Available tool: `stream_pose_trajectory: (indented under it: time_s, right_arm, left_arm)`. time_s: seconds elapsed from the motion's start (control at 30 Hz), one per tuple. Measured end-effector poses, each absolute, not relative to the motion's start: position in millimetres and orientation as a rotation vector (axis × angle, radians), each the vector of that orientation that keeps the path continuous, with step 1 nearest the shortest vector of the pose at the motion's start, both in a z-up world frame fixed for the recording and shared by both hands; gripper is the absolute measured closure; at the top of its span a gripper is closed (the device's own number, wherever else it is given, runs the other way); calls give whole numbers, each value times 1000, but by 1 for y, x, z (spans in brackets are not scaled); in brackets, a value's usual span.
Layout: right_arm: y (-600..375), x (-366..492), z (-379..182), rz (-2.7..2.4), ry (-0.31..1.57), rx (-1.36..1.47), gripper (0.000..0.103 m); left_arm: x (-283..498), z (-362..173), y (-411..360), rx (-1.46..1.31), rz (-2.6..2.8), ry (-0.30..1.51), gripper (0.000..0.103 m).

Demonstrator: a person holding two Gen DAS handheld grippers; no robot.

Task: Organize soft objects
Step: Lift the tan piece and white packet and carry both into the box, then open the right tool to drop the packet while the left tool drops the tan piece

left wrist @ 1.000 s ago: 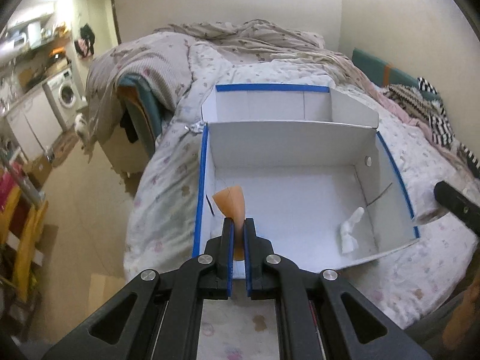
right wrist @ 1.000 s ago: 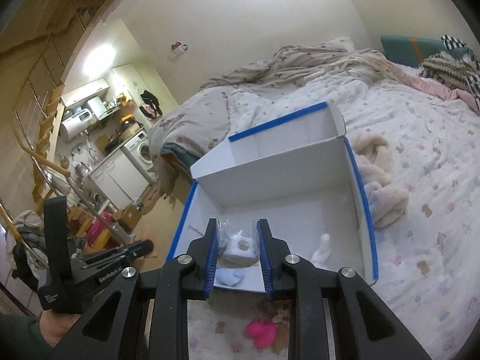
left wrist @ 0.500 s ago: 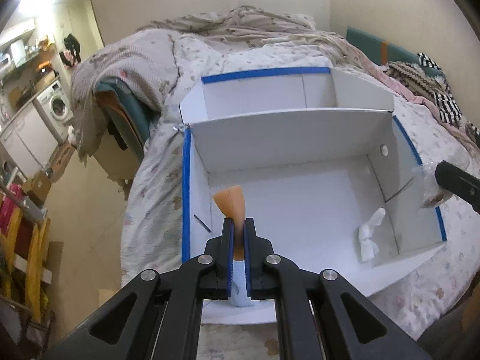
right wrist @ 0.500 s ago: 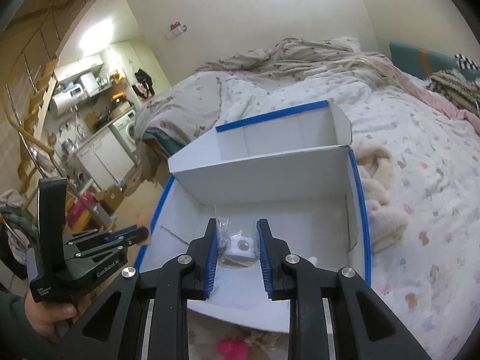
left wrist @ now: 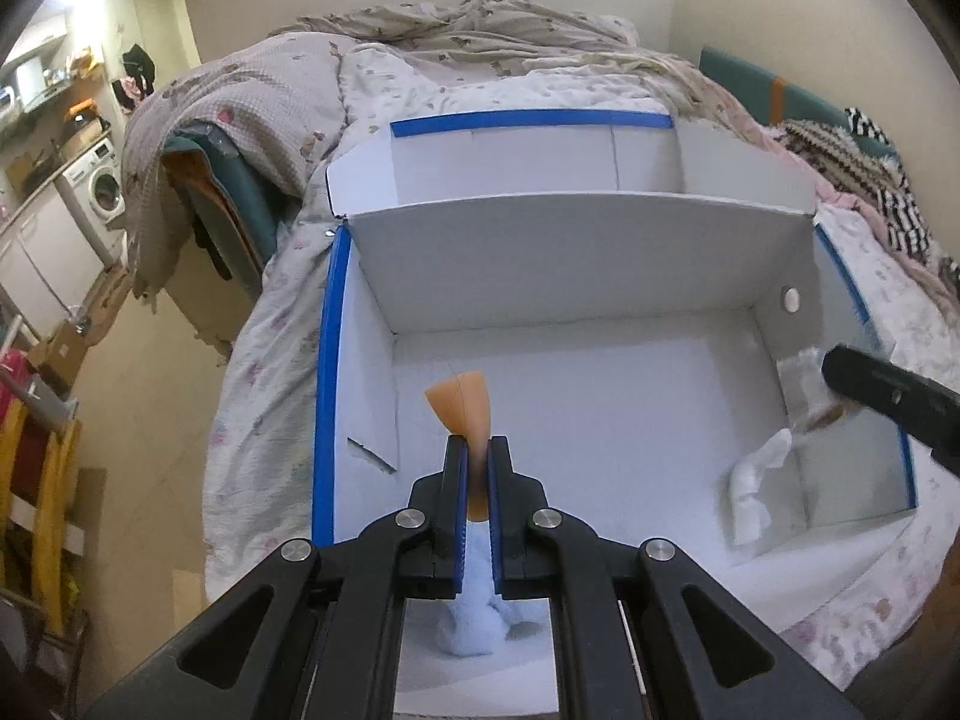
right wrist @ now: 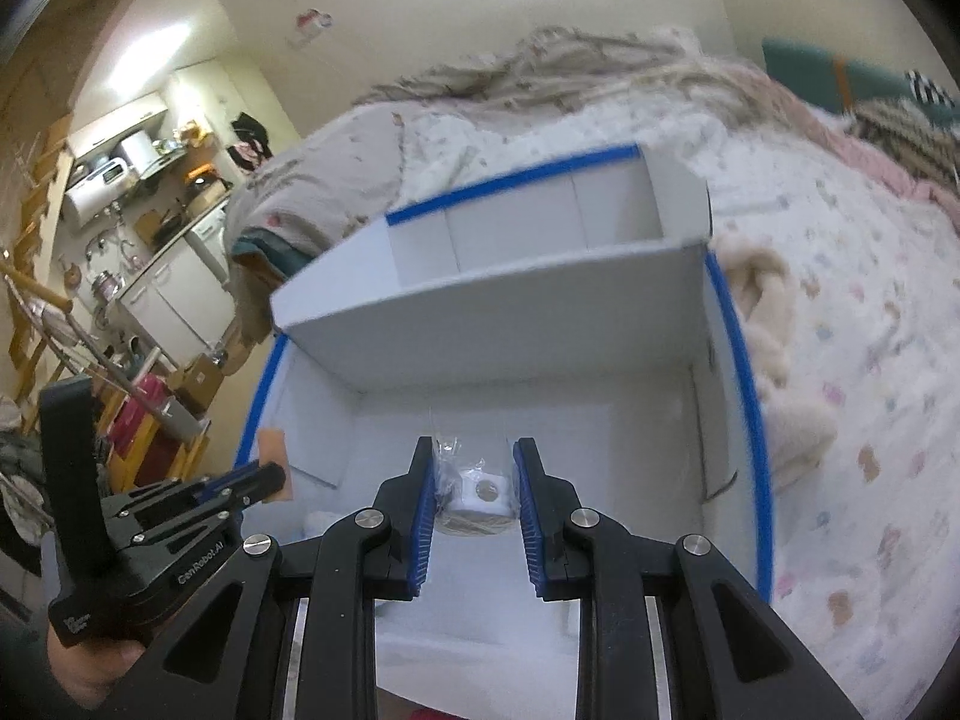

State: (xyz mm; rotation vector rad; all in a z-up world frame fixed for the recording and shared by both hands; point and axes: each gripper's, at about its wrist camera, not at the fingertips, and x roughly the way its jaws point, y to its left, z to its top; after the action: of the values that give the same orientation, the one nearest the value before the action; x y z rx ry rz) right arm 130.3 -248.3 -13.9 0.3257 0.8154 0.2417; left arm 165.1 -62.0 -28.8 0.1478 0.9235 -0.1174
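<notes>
1. My left gripper (left wrist: 477,450) sat lower centre of the left wrist view, jaws nearly together, pinching a thin orange piece (left wrist: 461,408) that stuck up past the tips.
2. A pale blue fluffy thing (left wrist: 474,612) showed below that gripper, low in frame; I couldn't tell if it was held or lying on the box floor.
3. My right gripper (right wrist: 474,480) sat lower centre of the right wrist view, jaws narrow, clamped on a clear plastic packet (right wrist: 477,495) with a white card and a round dot inside.
4. Both hung over the front compartment of a white box (left wrist: 576,252) with blue tape on its rims, resting on a bed (right wrist: 840,312) with a patterned cover.
5. A white soft piece (left wrist: 753,492) lay at the compartment's lower right corner in the left wrist view.
6. A cream fluffy item (right wrist: 774,312) lay on the cover just right of the box.
7. Writing: the left gripper body, lower left of the right wrist view, read roughly "GenRobot.AI"; the smaller print was unreadable.
8. A hand (right wrist: 90,669) gripped that handle at the lower left.
</notes>
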Motion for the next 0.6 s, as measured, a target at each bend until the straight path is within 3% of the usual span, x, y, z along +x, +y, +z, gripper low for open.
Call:
stream_pose_trajectory:
  time_s: [0.6]
  right_arm:
    - [-241, 141, -65, 179, 1070, 308, 76]
  left_arm:
    - [177, -55, -59, 82, -94, 1041, 97]
